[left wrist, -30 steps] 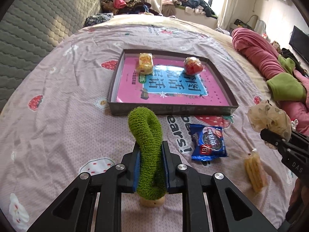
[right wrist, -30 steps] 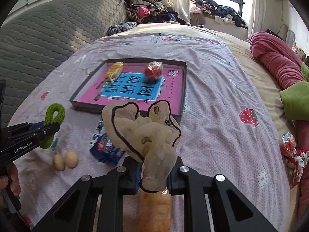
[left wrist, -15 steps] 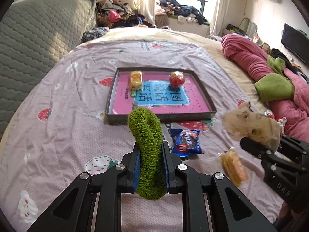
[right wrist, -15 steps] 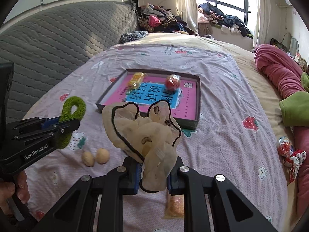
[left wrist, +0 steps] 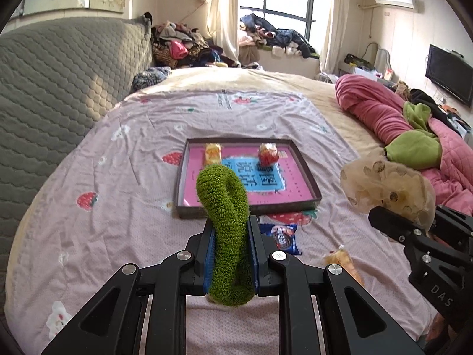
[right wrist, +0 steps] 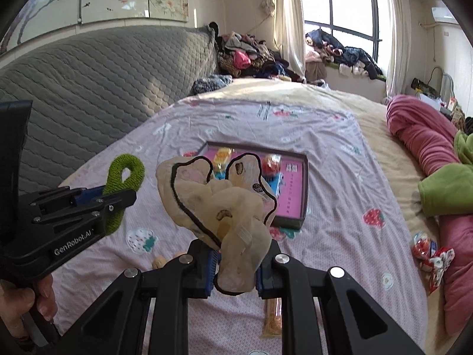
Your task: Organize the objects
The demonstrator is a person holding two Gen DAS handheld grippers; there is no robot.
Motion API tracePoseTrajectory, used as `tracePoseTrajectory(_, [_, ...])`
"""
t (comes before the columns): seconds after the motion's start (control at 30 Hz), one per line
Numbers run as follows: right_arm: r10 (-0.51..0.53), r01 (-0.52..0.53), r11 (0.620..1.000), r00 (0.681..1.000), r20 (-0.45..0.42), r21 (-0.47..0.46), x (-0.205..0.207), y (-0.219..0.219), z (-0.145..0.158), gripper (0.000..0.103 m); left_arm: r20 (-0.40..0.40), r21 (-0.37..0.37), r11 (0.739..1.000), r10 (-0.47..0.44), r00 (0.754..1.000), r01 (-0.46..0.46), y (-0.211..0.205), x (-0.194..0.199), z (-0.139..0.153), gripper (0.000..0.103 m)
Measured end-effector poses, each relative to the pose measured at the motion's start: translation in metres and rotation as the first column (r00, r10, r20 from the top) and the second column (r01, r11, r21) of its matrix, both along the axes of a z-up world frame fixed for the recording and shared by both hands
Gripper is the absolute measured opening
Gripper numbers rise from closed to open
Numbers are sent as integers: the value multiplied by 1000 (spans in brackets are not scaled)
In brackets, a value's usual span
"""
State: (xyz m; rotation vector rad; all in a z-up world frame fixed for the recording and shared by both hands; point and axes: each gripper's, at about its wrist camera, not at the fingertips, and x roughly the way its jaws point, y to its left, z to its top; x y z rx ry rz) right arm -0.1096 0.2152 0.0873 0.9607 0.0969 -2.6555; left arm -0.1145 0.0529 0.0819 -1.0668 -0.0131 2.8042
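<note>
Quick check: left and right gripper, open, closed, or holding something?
Left gripper: closed on the green scrunchie.
Right gripper: closed on the beige sheer scrunchie.

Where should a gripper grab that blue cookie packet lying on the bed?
The blue cookie packet lies flat on the sheet in front of the tray. Probably best to come from above and pinch its crimped near end, since the flat body offers little to hold.

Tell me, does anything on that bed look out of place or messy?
Yes. Only a yellow snack and a red snack sit in the shallow box. A blue cookie packet and a wafer pack lie loose on the sheet before it, and red wrapped sweets are strewn by the pink quilt.
</note>
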Motion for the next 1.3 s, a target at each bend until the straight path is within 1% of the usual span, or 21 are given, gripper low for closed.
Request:
tracePoseTrajectory(0.37, [14,-16,1000,996,-85,-27,0,-8,42,21,-69,-14,1000,6,998,-7,2,-2,35,20])
tracePoseTrajectory(0.7, [10,-15,999,992,-128,-38,-14,-8,64,21,-107,-37,999,-7,994,3,10,-21,58,20])
tracePoseTrajectory(0.97, [13,-22,998,988,-153,-56,-38,-11,72,21,-127,-40,999,-2,992,-3,11,-57,72,20])
tracePoseTrajectory(1.23, [-7,-8,996,985,-171,-91,-79,-11,68,21,-129,-31,999,10,992,-14,10,-106,69,20])
tracePoseTrajectory(1.3, [-25,4,994,983,-181,-113,-91,-9,66,21,-129,-26,1000,8,992,-12,10,-122,66,20])
